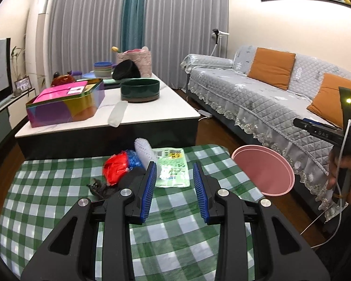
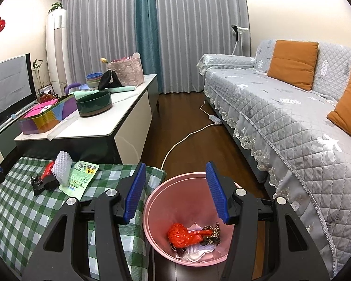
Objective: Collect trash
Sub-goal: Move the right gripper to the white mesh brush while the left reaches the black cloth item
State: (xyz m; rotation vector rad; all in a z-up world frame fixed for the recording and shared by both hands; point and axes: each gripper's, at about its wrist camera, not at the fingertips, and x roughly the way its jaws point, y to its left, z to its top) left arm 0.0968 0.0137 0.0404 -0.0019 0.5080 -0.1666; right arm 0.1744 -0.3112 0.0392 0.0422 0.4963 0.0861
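Room: living room with grey curtains point(image 2: 105, 35), a teal strip in the middle, dark wood floor point(image 2: 187, 121), quilted grey sofa point(image 2: 280, 107) with orange cushions point(image 2: 292, 63) on the right.
Coffee table: white top point(image 1: 152, 110), carrying a rainbow tin point(image 1: 65, 103), dark green bowl point(image 1: 140, 90), stacked bowls point(image 1: 103, 69), pink lace basket point(image 1: 134, 61).
Work surface: green-and-white checked cloth point(image 1: 46, 199) in front of the coffee table.
Trash on cloth: red bag point(image 1: 114, 168) touching a blue bag point(image 1: 133, 160); white bubble-wrap roll point(image 1: 144, 151) just beside them; green printed wrapper point(image 1: 173, 167) lying flat to the right; black scrap point(image 1: 97, 186) near the red bag.
Bin: pink bin point(image 2: 156, 210) on the floor at the cloth's right edge, between cloth and sofa.
Trash in bin: red bag point(image 2: 181, 234), brown patterned wrapper point(image 2: 211, 230), clear plastic point(image 2: 196, 253) underneath, all at the bottom.
Left gripper point(image 1: 174, 192): spread wide, holding nothing, above the cloth, with the green wrapper showing between the blue pads point(image 1: 149, 192).
Right gripper point(image 2: 178, 195): spread wide, holding nothing, poised over the bin's mouth.
Right hand point(image 1: 346, 171): seen at the edge of the left view, wrapped around the gripper handle, white cable hanging beside it.
Floor: white cord and power strip point(image 2: 214, 119) running beside the sofa.
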